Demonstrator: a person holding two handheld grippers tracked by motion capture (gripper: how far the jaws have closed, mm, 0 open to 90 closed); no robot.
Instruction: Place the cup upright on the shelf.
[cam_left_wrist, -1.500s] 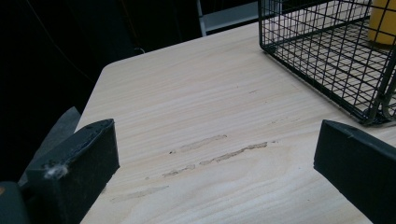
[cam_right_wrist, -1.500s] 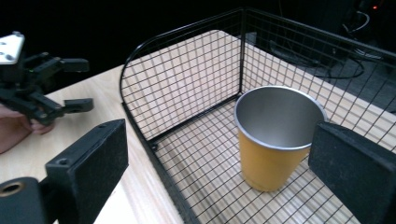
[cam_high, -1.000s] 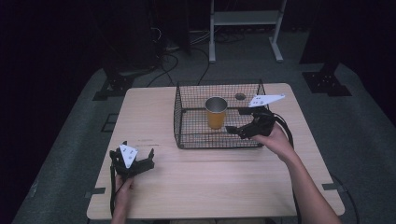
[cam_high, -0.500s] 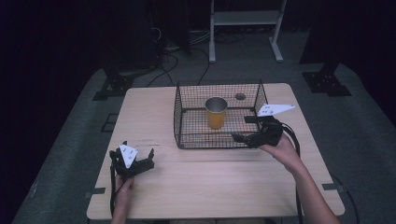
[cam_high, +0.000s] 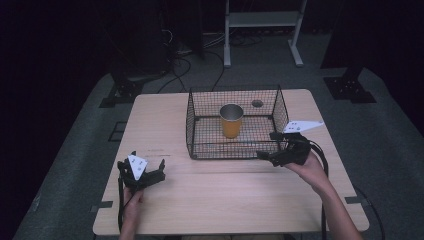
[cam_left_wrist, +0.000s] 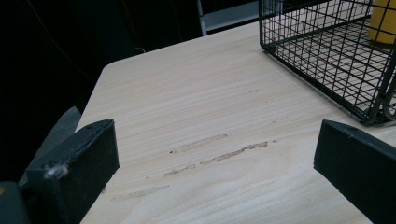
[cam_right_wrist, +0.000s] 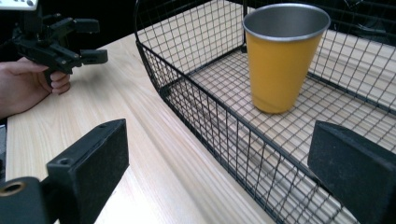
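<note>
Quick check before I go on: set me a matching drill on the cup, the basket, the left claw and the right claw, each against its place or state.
Things:
1. cup
2. wire basket
3. left claw
4. right claw

Descriptions:
A. open, at the basket's near right corner
B. black mesh, on the table
C. open, near the table's front left
D. yellow, upright inside the basket

Pairs: 1-D, 2-B, 3-C, 4-A

Wire basket (cam_high: 280, 107) walls around cup (cam_high: 231, 120)

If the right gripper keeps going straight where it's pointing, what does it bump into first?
Most likely the near wire wall of the black basket, which crosses just ahead of the open right gripper. The yellow cup stands behind that wall, inside.
</note>
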